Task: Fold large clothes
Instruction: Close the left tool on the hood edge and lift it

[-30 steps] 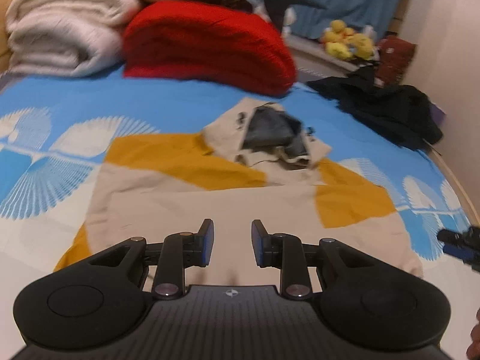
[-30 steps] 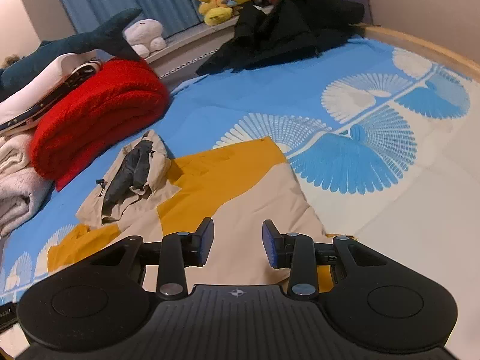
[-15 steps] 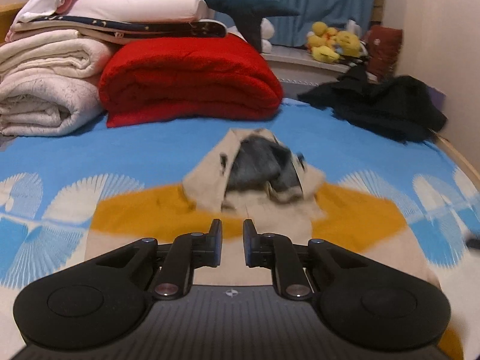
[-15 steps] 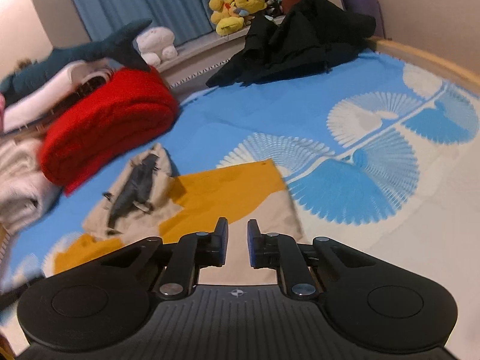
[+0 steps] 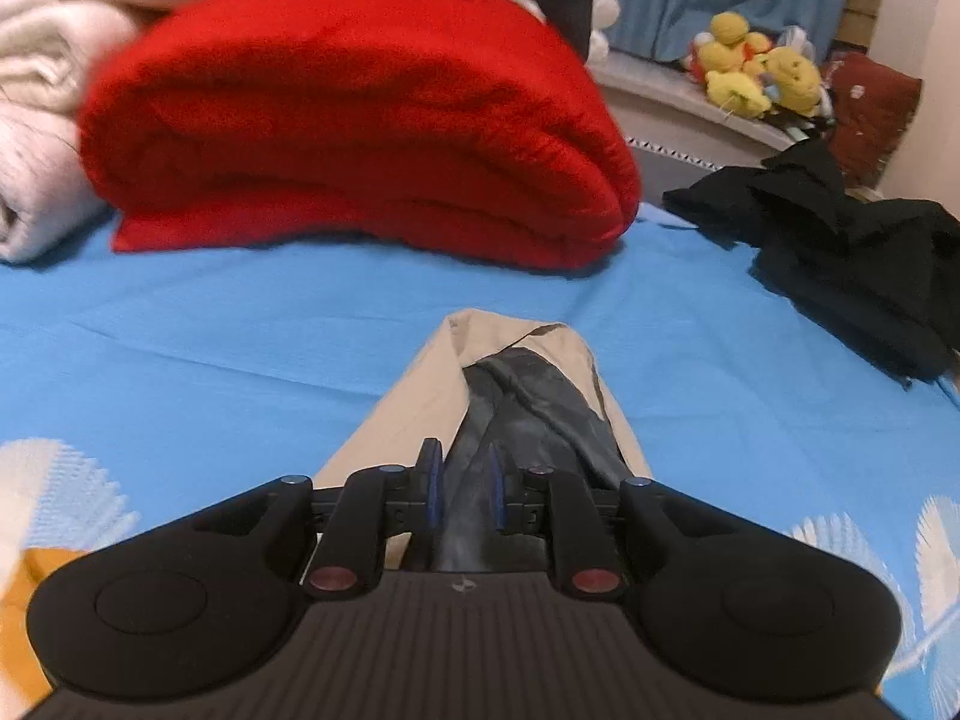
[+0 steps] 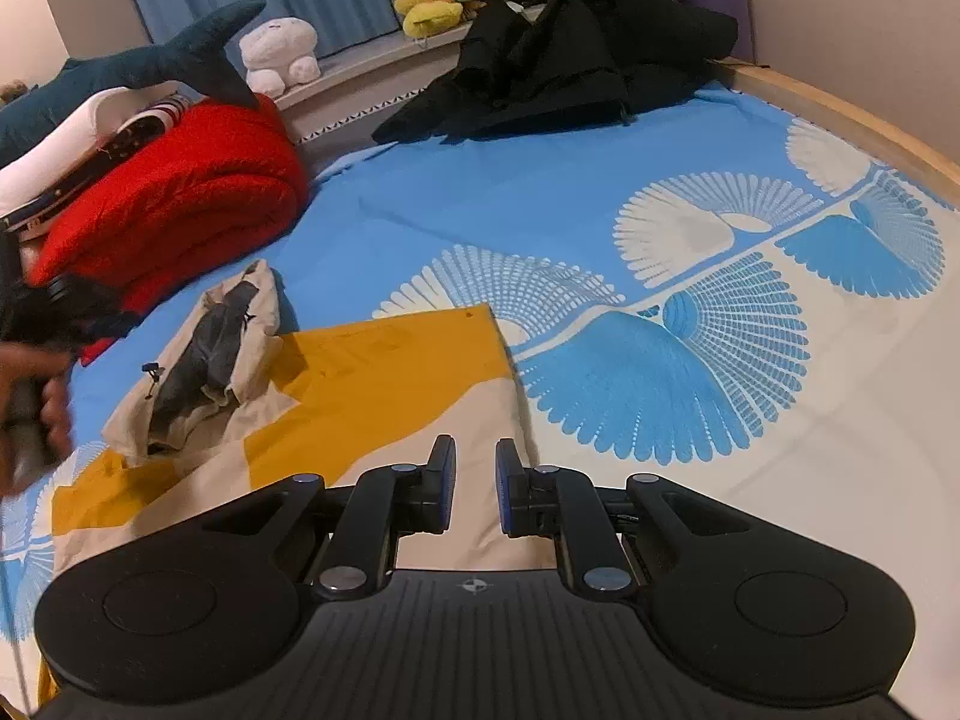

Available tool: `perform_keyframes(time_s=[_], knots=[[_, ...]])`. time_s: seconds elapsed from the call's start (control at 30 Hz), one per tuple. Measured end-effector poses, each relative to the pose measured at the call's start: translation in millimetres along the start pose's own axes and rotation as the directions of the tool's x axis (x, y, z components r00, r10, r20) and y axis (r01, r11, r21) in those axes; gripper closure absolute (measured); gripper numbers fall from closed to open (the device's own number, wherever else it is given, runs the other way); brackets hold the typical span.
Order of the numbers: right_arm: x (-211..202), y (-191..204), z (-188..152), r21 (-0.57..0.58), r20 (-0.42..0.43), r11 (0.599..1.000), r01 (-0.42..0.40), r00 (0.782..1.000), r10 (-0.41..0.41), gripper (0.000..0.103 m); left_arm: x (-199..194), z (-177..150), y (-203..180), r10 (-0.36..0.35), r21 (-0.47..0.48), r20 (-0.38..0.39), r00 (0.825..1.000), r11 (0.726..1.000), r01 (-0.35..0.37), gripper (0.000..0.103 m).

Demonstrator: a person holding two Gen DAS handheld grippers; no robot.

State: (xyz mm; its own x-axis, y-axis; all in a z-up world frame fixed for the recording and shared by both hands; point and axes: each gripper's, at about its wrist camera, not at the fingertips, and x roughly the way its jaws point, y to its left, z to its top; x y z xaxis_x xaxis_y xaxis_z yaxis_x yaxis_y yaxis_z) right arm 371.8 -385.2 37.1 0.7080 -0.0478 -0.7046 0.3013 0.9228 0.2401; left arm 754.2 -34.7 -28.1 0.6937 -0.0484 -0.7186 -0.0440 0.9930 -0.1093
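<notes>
Forward went the left gripper (image 5: pixel 462 483), sweeping up the hoodie (image 6: pixel 384 384) from the hem to the hood (image 5: pixel 510 384) within a second, while the right gripper (image 6: pixel 475 483) only drifted a little along the hem at the right side. Left jaws had pinched in and then just eased apart again; they stood narrowly parted, straddling the hood's grey lining, and whether the pads actually pressed the cloth was impossible to tell. Right jaws had closed down from wider and now held a slim gap, hovering over the beige cloth with nothing between them.

Flat on the blue sheet (image 6: pixel 540 198) lay the hoodie, beige and mustard, its hood pointing toward 12 o'clock in the left view. Beyond the hood, at 11 o'clock, sat the red blanket (image 5: pixel 354 138). Black clothes (image 5: pixel 852 258) were heaped at 2 o'clock. In the right view, a hand (image 6: pixel 36 402) gripped the left tool at 9 o'clock, just beside the hood.
</notes>
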Motion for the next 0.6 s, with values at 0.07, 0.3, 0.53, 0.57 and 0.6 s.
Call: perform_keyframes(time_s=[0.07, 0.3, 0.53, 0.57, 0.6], knots=[[2.9, -1.7, 0.3, -0.002, -0.006, 1.0, 0.01, 1.0, -0.01, 0.087, 25.8, 1.9, -3.1, 0.023, -0.008, 0.001, 1.0, 1.0, -0.023, 0.066], [15.1, -7.3, -0.3, 0.011, -0.031, 0.999, 0.03, 0.999, -0.029, 0.087, 95.9, 0.2, -16.2, 0.187, 0.099, -0.003, 0.982, 0.978, -0.186, 0.034], [14.8, -6.4, 1.4, 0.002, -0.034, 0.999, 0.037, 0.999, -0.037, 0.087, 91.8, 12.0, -9.0, 0.191, 0.179, 0.012, 0.981, 0.965, -0.19, 0.098], [14.3, -6.1, 2.7, 0.009, -0.032, 0.999, 0.034, 0.999, -0.034, 0.087, 75.1, 11.7, -9.5, 0.171, 0.183, 0.026, 0.985, 0.968, -0.173, 0.099], [13.6, -4.9, 4.1, 0.015, -0.027, 0.999, 0.03, 0.999, -0.03, 0.087, 54.2, 8.6, -8.8, 0.128, 0.184, 0.051, 0.99, 0.974, -0.135, 0.099]])
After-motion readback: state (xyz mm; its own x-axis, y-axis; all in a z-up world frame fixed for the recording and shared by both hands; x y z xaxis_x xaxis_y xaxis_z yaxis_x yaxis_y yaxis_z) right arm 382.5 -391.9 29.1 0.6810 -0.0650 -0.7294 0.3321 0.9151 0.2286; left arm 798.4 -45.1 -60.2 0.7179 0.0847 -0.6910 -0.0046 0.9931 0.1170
